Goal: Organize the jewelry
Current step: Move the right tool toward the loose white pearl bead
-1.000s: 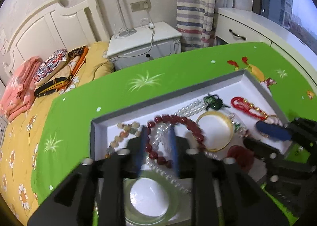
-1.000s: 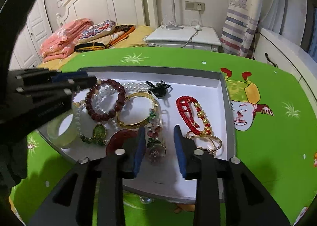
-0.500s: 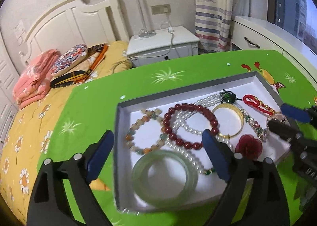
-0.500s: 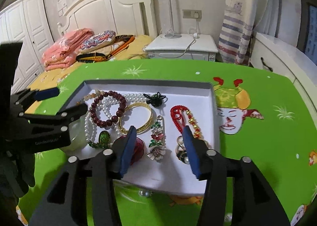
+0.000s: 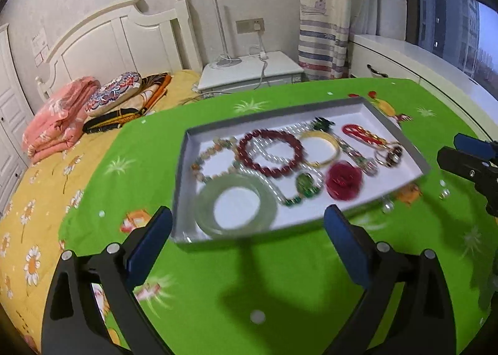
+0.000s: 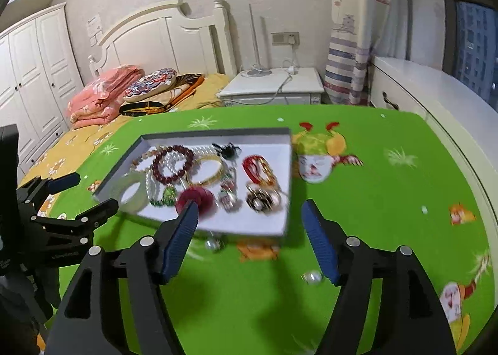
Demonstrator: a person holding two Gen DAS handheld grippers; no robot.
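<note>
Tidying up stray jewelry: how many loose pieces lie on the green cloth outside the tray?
2: a pearly piece just off the tray's near edge, and a pearly bead beside the right gripper. More may be hidden behind the grippers.

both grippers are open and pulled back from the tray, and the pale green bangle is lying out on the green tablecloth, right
Not quite. The pale green bangle lies inside the tray, at its near left corner, as the left wrist view shows. The rest holds: the left gripper and right gripper are both open, back from the tray.
</note>
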